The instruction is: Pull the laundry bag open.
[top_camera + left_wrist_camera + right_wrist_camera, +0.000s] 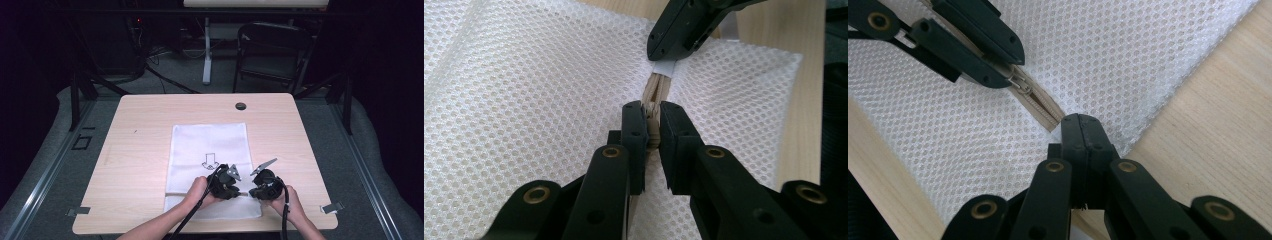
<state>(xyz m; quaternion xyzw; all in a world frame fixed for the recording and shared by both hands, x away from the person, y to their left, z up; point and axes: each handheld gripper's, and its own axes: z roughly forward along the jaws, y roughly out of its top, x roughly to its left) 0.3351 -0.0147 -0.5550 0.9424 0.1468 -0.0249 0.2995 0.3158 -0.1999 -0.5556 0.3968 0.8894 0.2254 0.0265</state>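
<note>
Both claws clench a white mesh bag (210,150) on the worktop (140,150): left claw (652,125) grasping its zipper (656,90), right claw (1082,131) its end.

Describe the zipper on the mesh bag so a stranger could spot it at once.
On the wooden table lies a white mesh bag. Its beige zipper runs along the near end, pinched between the left gripper and right gripper, the only tan strip on it.
</note>
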